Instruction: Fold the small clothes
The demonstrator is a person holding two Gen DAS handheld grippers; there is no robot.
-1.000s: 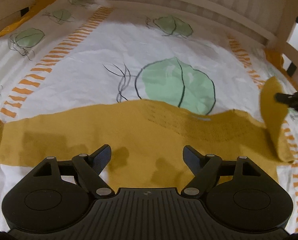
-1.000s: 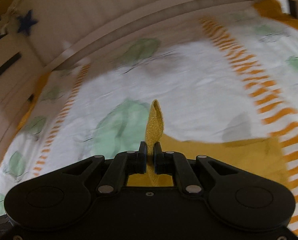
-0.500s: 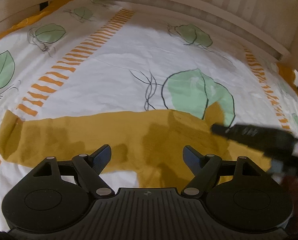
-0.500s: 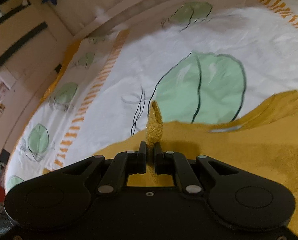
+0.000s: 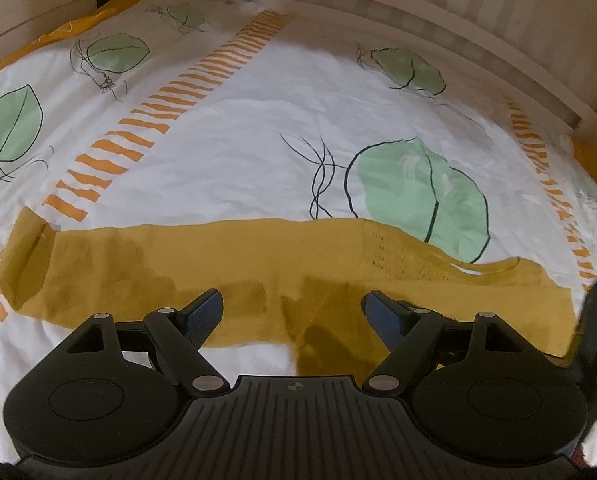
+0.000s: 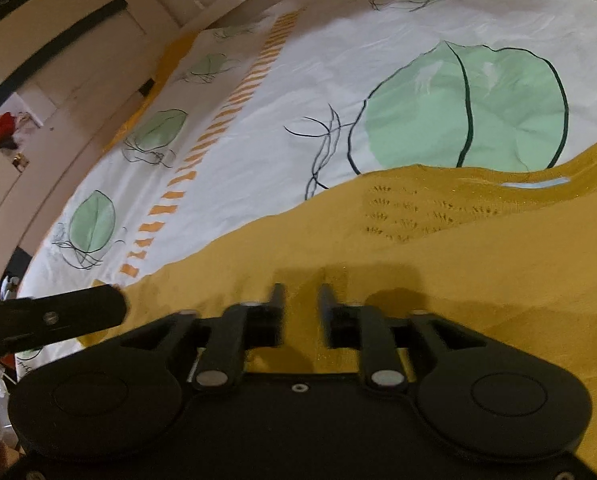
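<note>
The mustard garment (image 5: pixel 258 264) lies flat on the leaf-print bedsheet (image 5: pixel 238 152). The left gripper (image 5: pixel 294 312) hovers wide open; the right gripper (image 6: pixel 300 300), at its 3 o'clock, is opening, empty.

The garment's (image 5: pixel 258 264) near edge is hidden behind the left tool's (image 5: pixel 292 308) body, and its right end slips behind a dark blurred shape at the picture's right edge. In the right wrist view the garment (image 6: pixel 458 264) runs off the right edge, the right tool's (image 6: pixel 300 300) fingers are blurred as its jaws open, and the room at far left is too small to read.
</note>
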